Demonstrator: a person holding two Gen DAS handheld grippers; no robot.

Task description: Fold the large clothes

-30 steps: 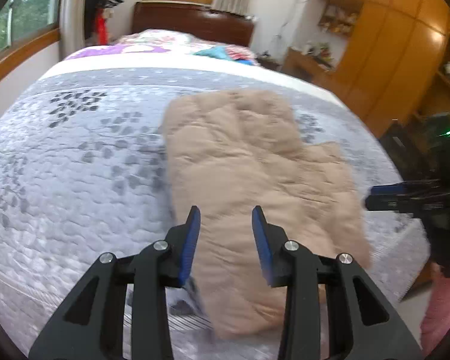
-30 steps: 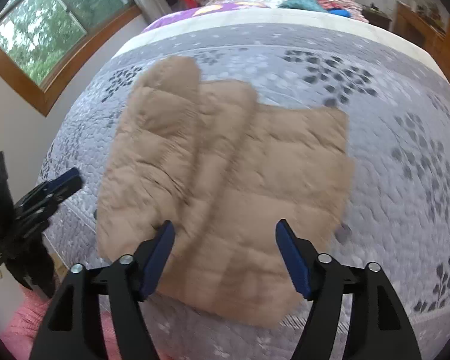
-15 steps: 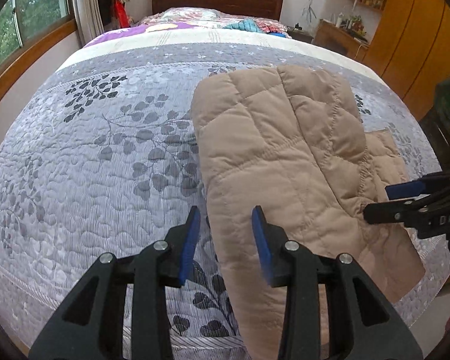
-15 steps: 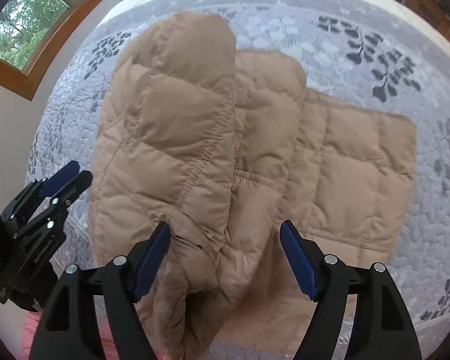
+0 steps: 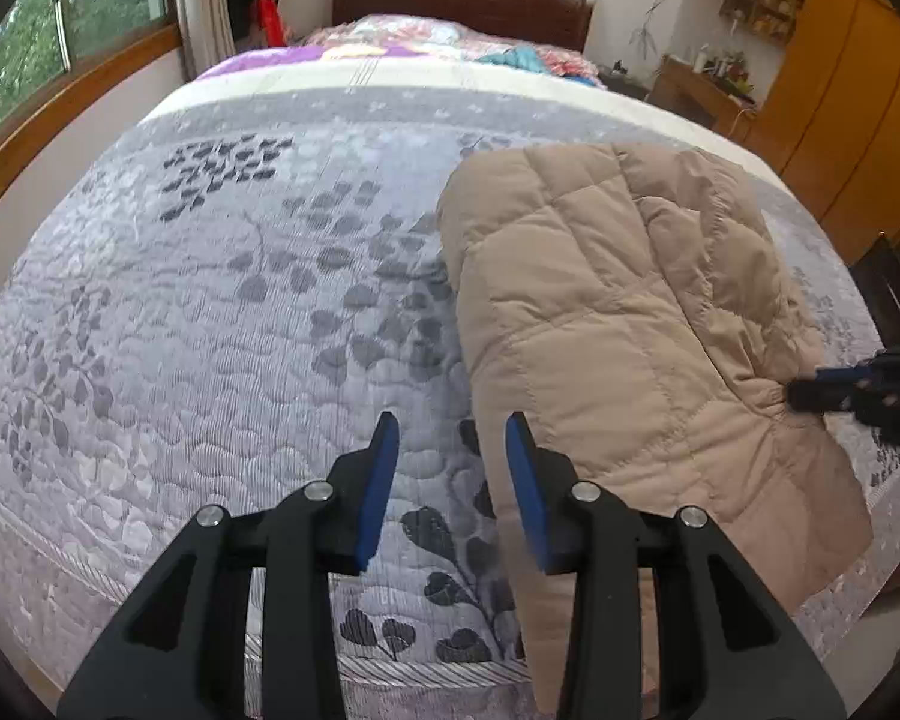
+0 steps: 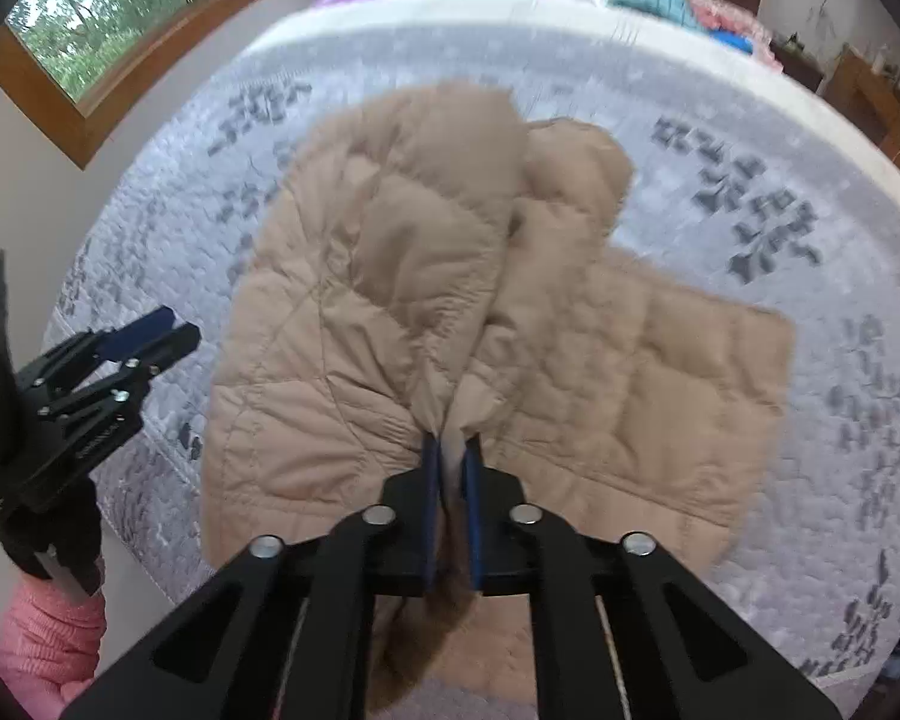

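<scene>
My right gripper [image 6: 450, 462] is clenched on a pinched fold of the tan quilted jacket [image 6: 426, 312], which sprawls across the centre of the frame on the grey leaf-print bedspread [image 6: 750, 138]. The jacket's near edge drops out of sight behind my claw arms. My left gripper [image 5: 453, 462] hangs released over bare bedspread at lower centre, its right pad just beside the jacket's edge. The right-wrist view is blurred.

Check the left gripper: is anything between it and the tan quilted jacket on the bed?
Nothing visible. The left gripper hangs open over bare grey bedspread, just beside the jacket, whose near edge the right gripper is already pinching.
</scene>
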